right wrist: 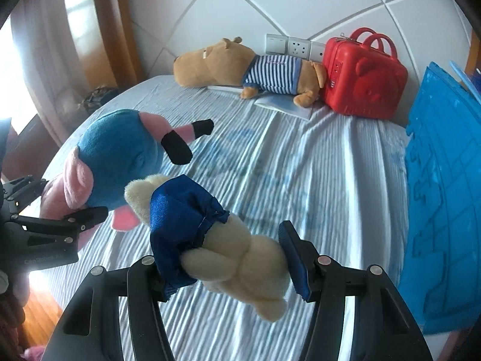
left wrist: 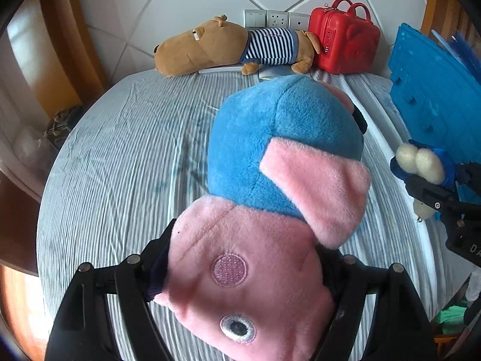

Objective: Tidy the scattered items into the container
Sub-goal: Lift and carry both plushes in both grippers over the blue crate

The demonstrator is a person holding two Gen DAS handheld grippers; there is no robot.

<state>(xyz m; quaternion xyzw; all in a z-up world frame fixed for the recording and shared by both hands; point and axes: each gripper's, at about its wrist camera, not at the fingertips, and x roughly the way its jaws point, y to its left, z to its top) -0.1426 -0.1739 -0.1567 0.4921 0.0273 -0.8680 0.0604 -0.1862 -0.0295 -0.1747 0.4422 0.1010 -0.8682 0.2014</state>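
Presently, catalogued left to right across the bed:

Bed (right wrist: pixel 270 162): striped blue-and-white sheet, wrinkled; carries every resting item listed below.

Left hand-held gripper (left wrist: pixel 240 285): jaws set fairly wide and pressed on the pink head of the pig plush, one finger at each side; in the right wrist view it shows at the left edge as a black frame.

Pig plush (left wrist: pixel 279 156): pink head with an embroidered cheek and one eye, blue body, pink arm, black-tipped legs; held above the sheet, body pointing away from the camera.

Right hand-held gripper (right wrist: pixel 228 267): jaws about half open and closed on the small bear, blue pads at either flank.

Small bear (right wrist: pixel 240 258): cream plush in a shiny dark-blue garment; lifted clear of the bed, just beside the pig plush, whether they touch I cannot tell.

Dog plush (right wrist: pixel 255 69): tan, long-bodied, in a navy-and-white striped shirt; lies on its side at the head of the bed, its rear end against the red case.

Flat papers or booklets (right wrist: pixel 285 105): under and just in front of the dog plush.

Wall sockets (right wrist: pixel 288 45): a row of white plates on the tiled wall behind the dog plush.

Red case (right wrist: pixel 363 78): hard shell, bear face moulded in its side, two handles up; stands upright at the head of the bed.

Blue crate (right wrist: pixel 445 204): plastic, ribbed wall, at the right edge of the bed; its inside is out of sight.
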